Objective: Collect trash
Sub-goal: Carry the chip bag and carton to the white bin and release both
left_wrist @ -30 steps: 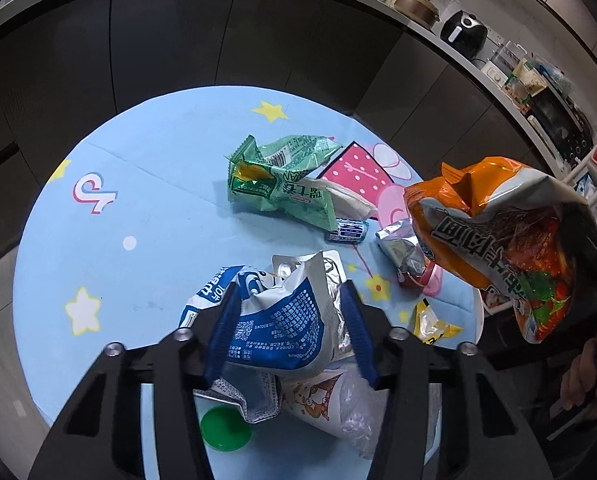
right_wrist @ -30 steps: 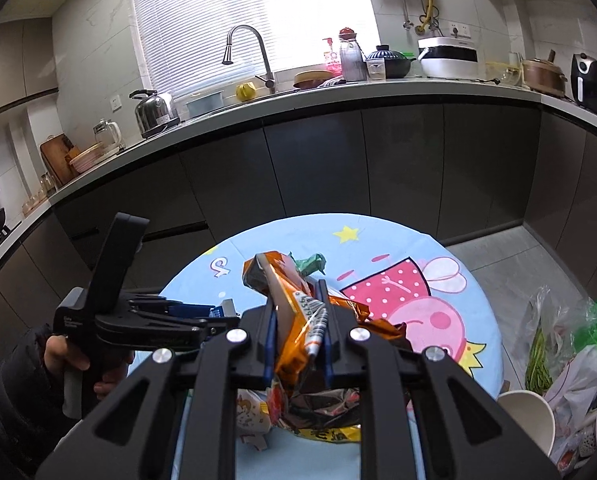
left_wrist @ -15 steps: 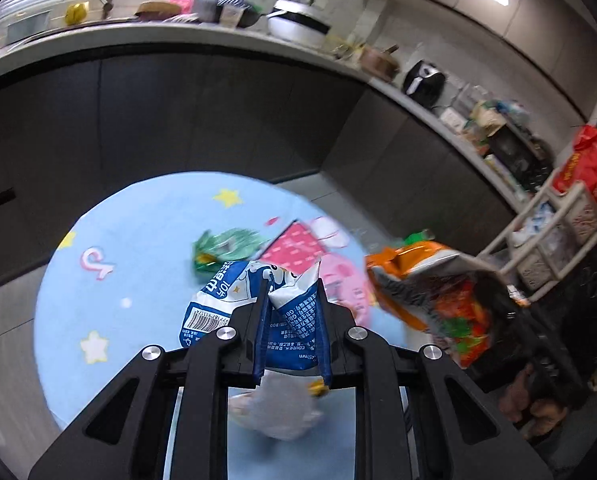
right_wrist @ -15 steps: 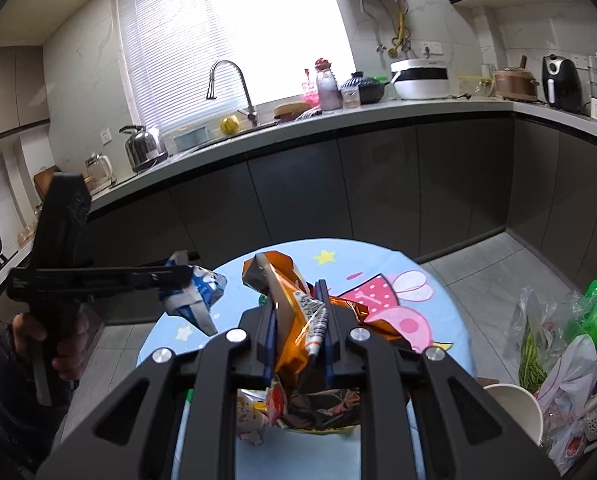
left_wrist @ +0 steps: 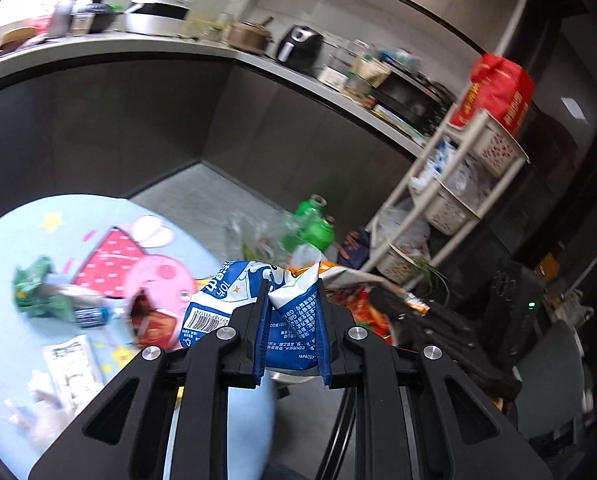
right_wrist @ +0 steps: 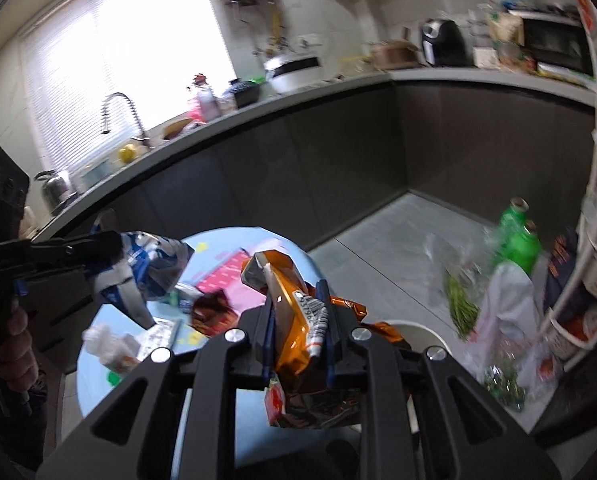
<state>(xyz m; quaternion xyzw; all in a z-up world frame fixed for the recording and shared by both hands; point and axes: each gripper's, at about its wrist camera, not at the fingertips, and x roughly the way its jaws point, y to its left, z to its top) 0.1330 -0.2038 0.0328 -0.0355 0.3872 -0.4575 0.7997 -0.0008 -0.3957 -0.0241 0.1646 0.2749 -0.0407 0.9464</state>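
Blue-white wrapper point(left_wrist: 294, 320) clamped in left gripper point(left_wrist: 292, 300); orange bag point(right_wrist: 294, 316) pinched by right gripper point(right_wrist: 298, 304).

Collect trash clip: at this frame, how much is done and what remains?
Nothing is visibly binned yet. In hand: left gripper clamps the blue-white bag; right gripper clamps the orange bag. Left on the table: green wrapper, white wrapper, other scraps.

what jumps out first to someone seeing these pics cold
Each claw is clamped on a crumpled snack bag held up off the round blue cartoon table: the left claw grips a blue and white bag, the right claw an orange bag. More wrappers litter the table, including a green wrapper.
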